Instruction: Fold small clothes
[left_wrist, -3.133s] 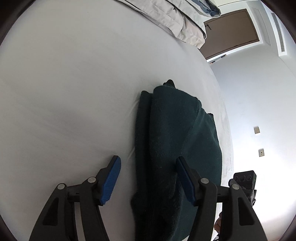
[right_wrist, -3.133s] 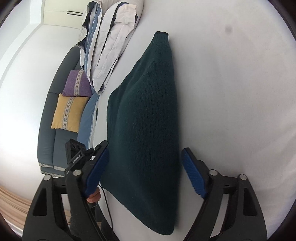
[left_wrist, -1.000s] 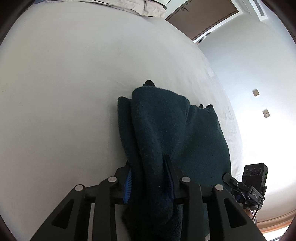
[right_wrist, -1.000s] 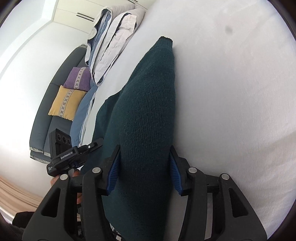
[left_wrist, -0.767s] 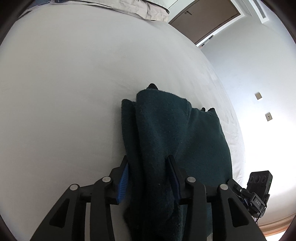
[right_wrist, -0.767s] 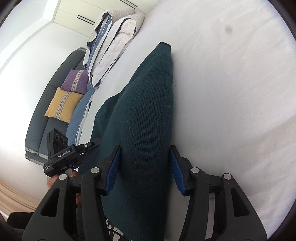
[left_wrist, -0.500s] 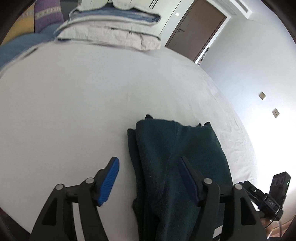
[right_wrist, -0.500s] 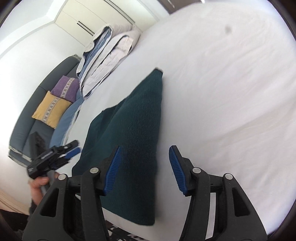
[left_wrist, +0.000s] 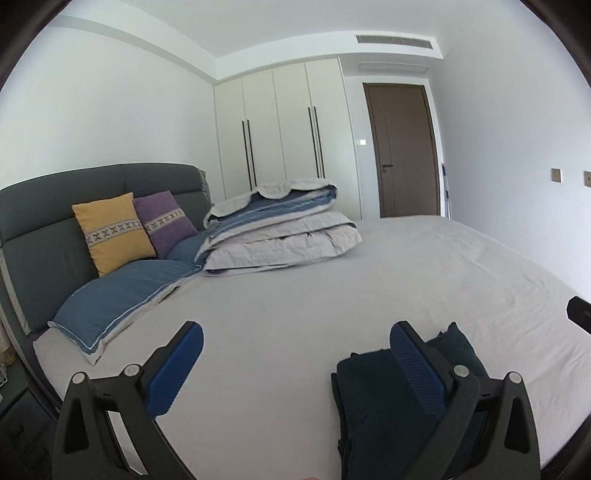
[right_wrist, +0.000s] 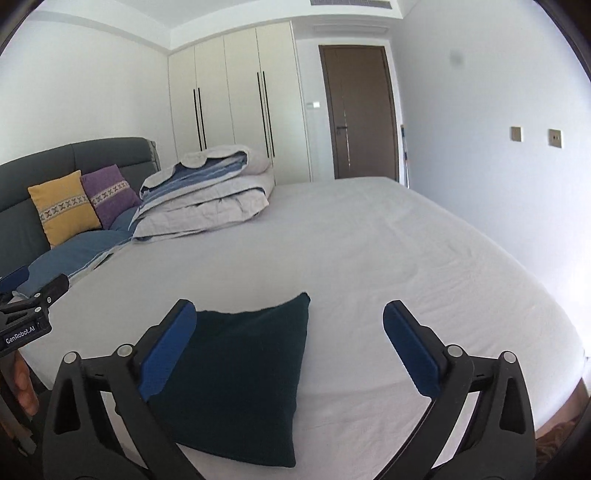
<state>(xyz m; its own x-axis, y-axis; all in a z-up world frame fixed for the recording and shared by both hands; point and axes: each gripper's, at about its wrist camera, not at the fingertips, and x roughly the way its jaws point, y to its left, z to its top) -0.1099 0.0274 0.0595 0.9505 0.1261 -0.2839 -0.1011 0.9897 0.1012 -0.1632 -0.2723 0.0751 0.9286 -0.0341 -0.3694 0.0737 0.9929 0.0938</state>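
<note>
Dark green knitted garment (right_wrist: 236, 373), folded into a compact rectangle, lying flat near the bed's (right_wrist: 369, 240) front edge.

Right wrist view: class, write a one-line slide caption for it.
Open right tool raised above a folded dark green sweater lying on the white bed.

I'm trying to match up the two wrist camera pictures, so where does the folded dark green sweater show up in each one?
Left wrist view: the sweater lies at the lower right, partly behind the right-hand finger.
Right wrist view: the sweater lies at the lower centre-left, just right of the left-hand finger, flat on the bed sheet.
Shared landmark: the brown door at the far wall, beside the white wardrobe.
</note>
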